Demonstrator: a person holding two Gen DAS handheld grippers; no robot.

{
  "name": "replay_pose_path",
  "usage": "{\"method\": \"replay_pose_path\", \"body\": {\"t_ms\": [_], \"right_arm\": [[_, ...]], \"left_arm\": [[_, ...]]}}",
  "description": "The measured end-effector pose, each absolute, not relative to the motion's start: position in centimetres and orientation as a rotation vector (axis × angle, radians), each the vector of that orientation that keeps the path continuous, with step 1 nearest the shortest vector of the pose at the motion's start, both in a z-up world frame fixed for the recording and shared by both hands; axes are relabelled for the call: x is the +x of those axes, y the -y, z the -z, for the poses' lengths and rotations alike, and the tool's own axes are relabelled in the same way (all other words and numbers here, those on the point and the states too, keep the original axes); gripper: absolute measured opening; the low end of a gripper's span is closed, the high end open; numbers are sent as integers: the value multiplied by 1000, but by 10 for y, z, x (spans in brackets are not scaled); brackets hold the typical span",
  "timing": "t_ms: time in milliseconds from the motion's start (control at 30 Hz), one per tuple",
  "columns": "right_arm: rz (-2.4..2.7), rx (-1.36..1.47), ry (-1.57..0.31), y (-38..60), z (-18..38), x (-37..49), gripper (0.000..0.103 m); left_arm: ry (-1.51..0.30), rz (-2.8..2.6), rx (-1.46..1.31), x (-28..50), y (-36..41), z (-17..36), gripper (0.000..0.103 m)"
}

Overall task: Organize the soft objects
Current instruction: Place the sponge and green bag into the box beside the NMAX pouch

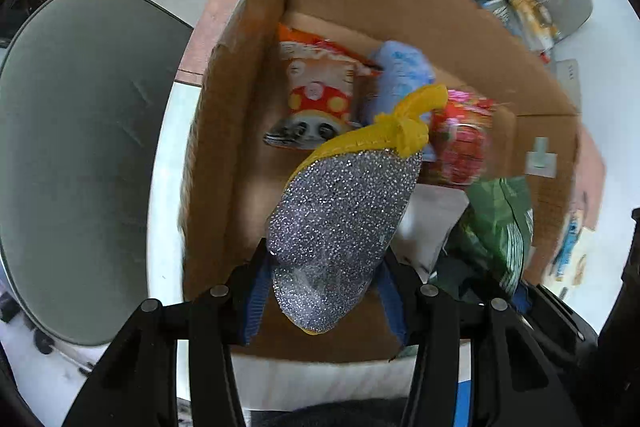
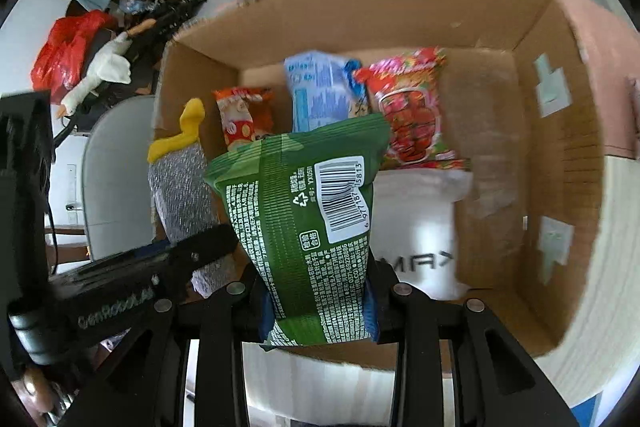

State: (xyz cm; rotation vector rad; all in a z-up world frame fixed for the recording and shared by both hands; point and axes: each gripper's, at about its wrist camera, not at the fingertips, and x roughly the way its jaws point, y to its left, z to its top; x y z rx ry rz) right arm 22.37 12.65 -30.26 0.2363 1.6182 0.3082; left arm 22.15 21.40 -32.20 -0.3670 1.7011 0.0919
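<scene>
We read "GenRobot" on the left gripper [image 2: 224, 247], which clamps a glittery silver scrubber [image 1: 340, 223]. Our right gripper [image 2: 318, 301] pinches a green snack bag [image 2: 308, 227], barcode up, above the cardboard box [image 2: 568, 155].

Left hand-held gripper [image 1: 320, 291] clamped on load; right hand-held gripper [image 2: 318, 301] likewise clamped

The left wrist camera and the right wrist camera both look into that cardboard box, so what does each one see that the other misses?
Only the left view shows the glittery silver scrubber face-on, pinched in the left hand-held gripper, and a grey chair seat beside the box.

Only the right view shows the barcode side of the green snack bag held in the right hand-held gripper, a white goose toy and a red plastic bag on the floor.

Both show the cardboard box holding orange, blue and red snack packets and a white pouch.
</scene>
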Motion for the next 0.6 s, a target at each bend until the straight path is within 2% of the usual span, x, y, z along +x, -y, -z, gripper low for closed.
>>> {"method": "replay_pose_path", "body": {"t_ms": [333,400,433,467,600], "right_arm": [[-342,236,-1692,-154,350,219,38],[-353,251,-1713,-153,359,219,60],[-358,257,-1718,-154,362,219,87],[-337,229,-1719,-153,363,218,90],[-312,204,-1723,-149,365,217,90]], "left_arm": [[-1819,-67,-293,226,-226,345,49],[-1825,-56,-297,226,-226,345,51],[-1824,-61,-278,226,-225,344,51],[-1825,-48,-277,225,-224,343,54],[-1825,-50,-231,224,-218,340,55]]}}
